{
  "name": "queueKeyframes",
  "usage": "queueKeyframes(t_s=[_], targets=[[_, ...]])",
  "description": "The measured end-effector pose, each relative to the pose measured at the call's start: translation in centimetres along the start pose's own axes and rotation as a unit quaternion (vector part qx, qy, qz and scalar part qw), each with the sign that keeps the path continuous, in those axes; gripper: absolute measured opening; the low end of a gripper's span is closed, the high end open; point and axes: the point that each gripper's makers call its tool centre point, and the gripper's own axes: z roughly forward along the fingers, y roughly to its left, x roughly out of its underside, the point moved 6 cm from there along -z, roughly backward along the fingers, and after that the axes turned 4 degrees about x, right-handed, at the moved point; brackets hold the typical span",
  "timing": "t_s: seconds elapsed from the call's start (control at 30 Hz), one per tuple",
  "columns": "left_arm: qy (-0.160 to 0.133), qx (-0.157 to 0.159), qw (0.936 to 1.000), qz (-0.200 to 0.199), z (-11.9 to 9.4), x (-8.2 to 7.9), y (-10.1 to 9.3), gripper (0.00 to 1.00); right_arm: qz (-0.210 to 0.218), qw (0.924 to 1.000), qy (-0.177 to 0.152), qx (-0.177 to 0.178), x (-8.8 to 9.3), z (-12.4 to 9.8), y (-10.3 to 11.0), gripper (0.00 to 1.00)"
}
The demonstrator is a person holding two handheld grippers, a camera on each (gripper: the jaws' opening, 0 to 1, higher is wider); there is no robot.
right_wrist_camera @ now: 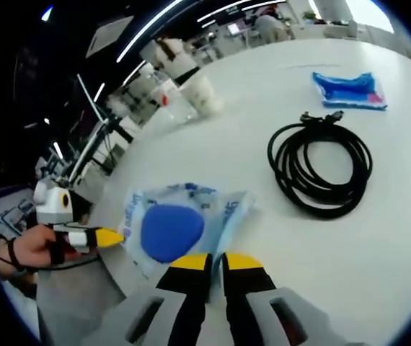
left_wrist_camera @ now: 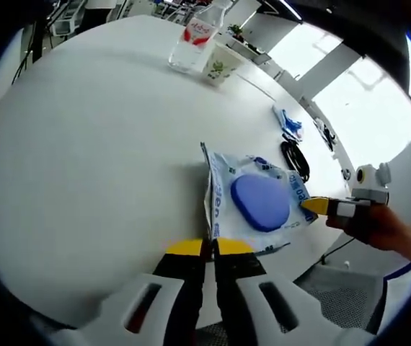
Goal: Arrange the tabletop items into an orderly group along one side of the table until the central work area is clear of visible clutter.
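A clear wipes pack (left_wrist_camera: 259, 202) with a blue oval lid lies at the near edge of the white round table (left_wrist_camera: 83, 144). My left gripper (left_wrist_camera: 210, 247) is shut on the pack's near edge. My right gripper (left_wrist_camera: 315, 205), held by a hand, meets the pack's opposite edge from the right. In the right gripper view the pack (right_wrist_camera: 173, 231) sits just past my right gripper (right_wrist_camera: 216, 261), whose yellow-tipped jaws are closed on its edge. The left gripper (right_wrist_camera: 110, 236) holds the far side.
A water bottle (left_wrist_camera: 195, 40) and a paper cup (left_wrist_camera: 220, 66) stand together at the table's far side. A coiled black cable (right_wrist_camera: 321, 169) and a blue packet (right_wrist_camera: 350, 90) lie beyond the pack. Office desks surround the table.
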Motion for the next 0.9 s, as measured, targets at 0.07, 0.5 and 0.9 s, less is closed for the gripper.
queueKeyframes(t_s=[0.07, 0.5, 0.9], targets=[[-0.001, 0.000, 1.0000, 0.002, 0.0, -0.4, -0.1, 0.00, -0.002, 1.0000, -0.003, -0.005, -0.3, -0.1, 0.1, 0.03], [-0.010, 0.008, 0.9997, 0.019, 0.5, -3.1, -1.5, 0.00, -0.014, 0.9995, -0.023, -0.013, -2.7, -0.8, -0.5, 0.01], [-0.016, 0.030, 0.9982, 0.050, 2.6, -6.9, -4.1, 0.00, -0.044, 0.9981, -0.042, -0.010, -7.7, -1.3, -2.8, 0.00]])
